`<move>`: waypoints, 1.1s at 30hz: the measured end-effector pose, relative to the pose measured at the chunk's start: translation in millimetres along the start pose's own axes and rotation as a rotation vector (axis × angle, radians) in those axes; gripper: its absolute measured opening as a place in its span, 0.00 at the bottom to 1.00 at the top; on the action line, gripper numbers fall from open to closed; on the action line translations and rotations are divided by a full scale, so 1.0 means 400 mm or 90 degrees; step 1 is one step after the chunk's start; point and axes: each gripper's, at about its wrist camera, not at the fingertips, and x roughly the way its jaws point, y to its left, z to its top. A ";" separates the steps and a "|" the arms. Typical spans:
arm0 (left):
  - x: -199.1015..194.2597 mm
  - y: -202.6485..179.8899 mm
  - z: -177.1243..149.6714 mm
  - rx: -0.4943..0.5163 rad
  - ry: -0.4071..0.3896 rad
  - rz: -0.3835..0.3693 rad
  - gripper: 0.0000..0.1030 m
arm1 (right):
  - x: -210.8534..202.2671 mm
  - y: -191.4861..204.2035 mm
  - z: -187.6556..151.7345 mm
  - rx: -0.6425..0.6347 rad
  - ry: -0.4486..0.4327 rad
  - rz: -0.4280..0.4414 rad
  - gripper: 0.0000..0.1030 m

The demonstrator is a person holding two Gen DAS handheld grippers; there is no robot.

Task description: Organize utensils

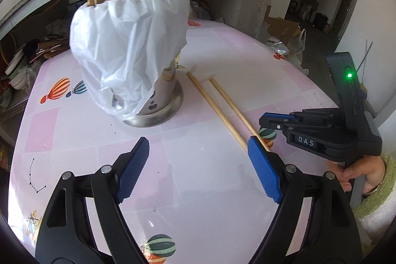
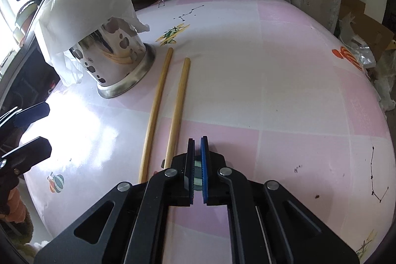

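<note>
- Left wrist view: the left gripper (image 1: 198,165) hangs over the pink table (image 1: 210,214) with its jaws spread wide and nothing between them. Two wooden chopsticks (image 1: 222,110) lie side by side ahead of it; their near ends run to just beside its right finger (image 1: 264,172). The steel utensil holder (image 1: 153,100), draped in a white plastic bag (image 1: 128,46), stands ahead and to the left.
- Right wrist view: the right gripper (image 2: 197,152) has its jaws pressed together, empty. The chopsticks (image 2: 178,110) lie just left of its tips, untouched. The holder (image 2: 118,61) stands farther ahead-left.
</note>
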 end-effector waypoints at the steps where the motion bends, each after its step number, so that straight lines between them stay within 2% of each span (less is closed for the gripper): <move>1: 0.014 -0.006 0.008 0.006 0.003 -0.002 0.75 | -0.003 -0.002 -0.002 0.004 -0.001 0.005 0.05; 7: 0.057 -0.018 0.030 0.003 0.012 -0.002 0.60 | -0.032 0.016 0.017 -0.014 -0.019 0.050 0.06; 9: 0.070 -0.015 0.035 -0.004 0.016 -0.001 0.53 | -0.022 0.027 0.026 -0.023 -0.015 0.053 0.06; 15: 0.093 0.004 0.037 -0.022 0.030 0.000 0.43 | 0.029 0.043 0.034 -0.045 0.013 0.058 0.07; 18: 0.098 0.015 0.033 -0.030 0.034 0.000 0.42 | 0.034 0.047 0.036 -0.053 0.021 0.060 0.10; 26: 0.116 0.007 0.039 -0.033 0.038 -0.006 0.42 | 0.038 0.050 0.037 -0.059 0.021 0.049 0.08; 33: 0.164 -0.042 0.060 -0.009 0.057 -0.034 0.42 | 0.008 -0.001 0.006 0.010 0.013 0.040 0.06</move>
